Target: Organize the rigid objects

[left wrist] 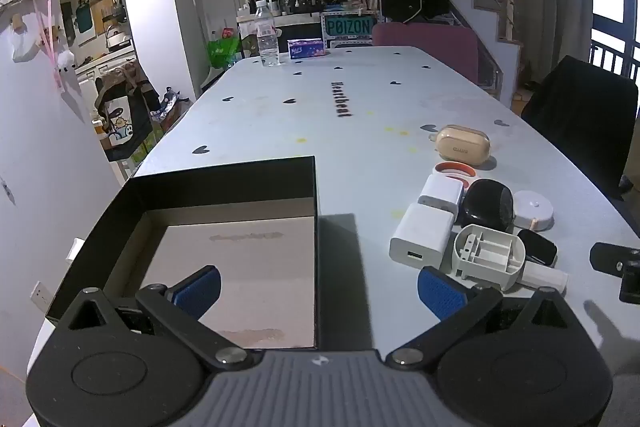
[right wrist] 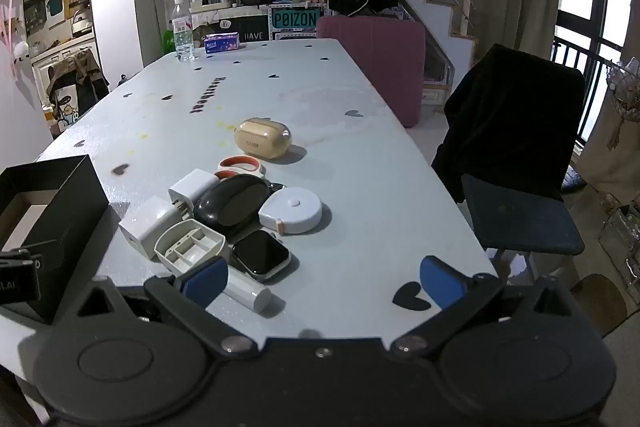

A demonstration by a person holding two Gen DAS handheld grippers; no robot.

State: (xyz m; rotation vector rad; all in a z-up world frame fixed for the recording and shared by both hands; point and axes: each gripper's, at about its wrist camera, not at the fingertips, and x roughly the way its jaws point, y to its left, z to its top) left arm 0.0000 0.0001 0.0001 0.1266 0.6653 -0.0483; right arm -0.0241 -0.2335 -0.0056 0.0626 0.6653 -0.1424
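Left gripper (left wrist: 319, 289) jaws wide apart, holding nothing, over the near edge of the black box (left wrist: 224, 183); right gripper (right wrist: 324, 281) also spread wide, gripping nothing, hovering low at the table (right wrist: 360, 155) edge; gadgets clustered right of the box: two white chargers (left wrist: 420, 239), grey plastic shell (right wrist: 190, 247), black case (right wrist: 232, 203), smartwatch (right wrist: 261, 255), white tape measure (right wrist: 291, 211); tan earbud case (right wrist: 263, 139) sits apart, further back.

Far end – water bottle (left wrist: 267, 37), tissue box (left wrist: 305, 48)
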